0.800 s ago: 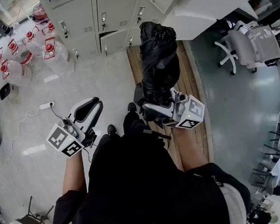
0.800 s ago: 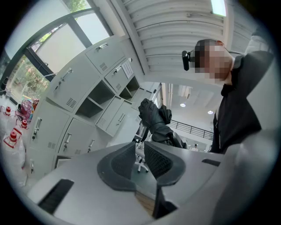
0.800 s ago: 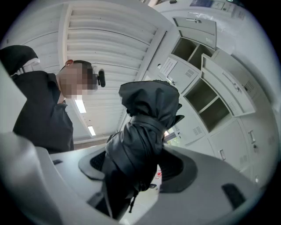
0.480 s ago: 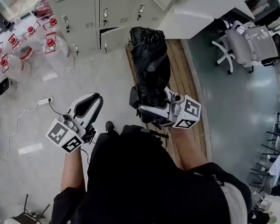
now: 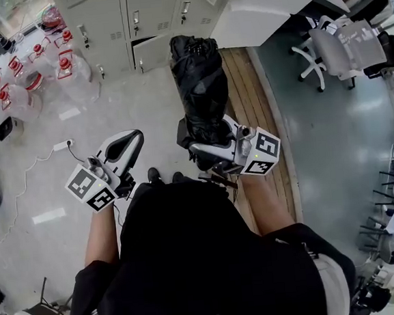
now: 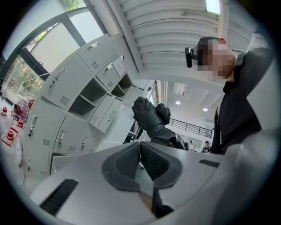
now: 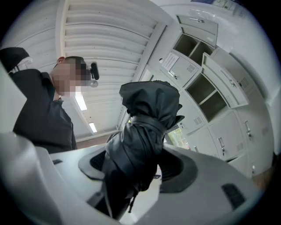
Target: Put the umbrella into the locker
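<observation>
The right gripper (image 5: 204, 148) has its jaws spread wide and clamped on the lower part of the folded black umbrella (image 5: 201, 84). In the right gripper view (image 7: 136, 165) the bundle fills the gap between both pads and stands up out of them, strap wrapped near its top. The left gripper (image 5: 129, 144) is empty, with its 2 pads pressed together (image 6: 140, 154), and sits at centre left of the head view, well apart from the umbrella.

The umbrella is in the air at upper centre of the head view, its far end reaching toward the grey lockers (image 5: 151, 20) along the top edge. 1 low door (image 5: 150, 53) looks ajar just left of the umbrella's tip. The gripper views show at least 2 doorless or open compartments higher up (image 7: 211, 103).

The step in hand looks like the carry toward a compartment, so I judge:
1. Hold the clamp firm, because the grip is low and the long top end can swing.
2. Pick an open compartment and tilt the umbrella so its top goes in first, clear of the frame.
3. If the ajar door is the target, the free left gripper can pull it wide first.
4. Let go only once the bundle rests on the shelf.
</observation>
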Demonstrator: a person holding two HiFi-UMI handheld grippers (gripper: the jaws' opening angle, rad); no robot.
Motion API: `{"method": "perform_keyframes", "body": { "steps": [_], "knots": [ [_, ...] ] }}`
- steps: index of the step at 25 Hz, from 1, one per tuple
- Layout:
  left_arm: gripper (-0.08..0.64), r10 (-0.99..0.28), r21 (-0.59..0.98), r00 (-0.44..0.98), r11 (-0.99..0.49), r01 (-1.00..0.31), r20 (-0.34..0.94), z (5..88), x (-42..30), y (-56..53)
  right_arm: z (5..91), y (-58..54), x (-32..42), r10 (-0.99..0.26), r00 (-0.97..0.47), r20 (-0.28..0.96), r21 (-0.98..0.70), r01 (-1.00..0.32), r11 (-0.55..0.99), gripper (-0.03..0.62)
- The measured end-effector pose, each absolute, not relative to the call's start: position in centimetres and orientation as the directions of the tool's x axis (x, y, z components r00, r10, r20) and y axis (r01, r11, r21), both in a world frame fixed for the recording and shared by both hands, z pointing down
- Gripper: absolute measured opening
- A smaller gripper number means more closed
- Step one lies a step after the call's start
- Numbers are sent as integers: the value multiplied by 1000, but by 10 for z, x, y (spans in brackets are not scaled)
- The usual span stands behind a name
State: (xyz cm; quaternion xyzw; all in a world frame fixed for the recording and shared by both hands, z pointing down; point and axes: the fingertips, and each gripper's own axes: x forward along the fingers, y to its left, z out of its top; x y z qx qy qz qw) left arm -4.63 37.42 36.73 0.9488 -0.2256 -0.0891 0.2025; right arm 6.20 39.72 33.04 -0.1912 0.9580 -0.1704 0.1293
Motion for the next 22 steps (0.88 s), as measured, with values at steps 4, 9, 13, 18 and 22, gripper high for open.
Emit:
{"method": "perform_keyframes", "body": {
  "steps": [4, 9, 13, 18, 22],
  "knots": [
    [17, -464, 416, 884, -818, -398, -66, 368, -32, 383, 338, 400, 78, -440, -882, -171, -426, -336, 840, 302],
    [17, -479, 367, 877, -822, -435, -33, 368, -20, 391, 347, 400, 93, -482, -869, -111, -415, -400, 817, 304],
    [17, -484, 296, 875, -832, -470, 28, 369, -4, 403, 358, 401, 110, -513, -856, -58, -394, -453, 800, 304],
    [17, -513, 220, 851, -822, -526, 116, 380, 13, 420, 374, 410, 128, -503, -862, -59, -431, -433, 792, 305],
    [17, -523, 220, 845, -815, -535, 117, 385, 22, 433, 386, 414, 136, -518, -854, -53, -430, -449, 784, 305]
  ]
}}
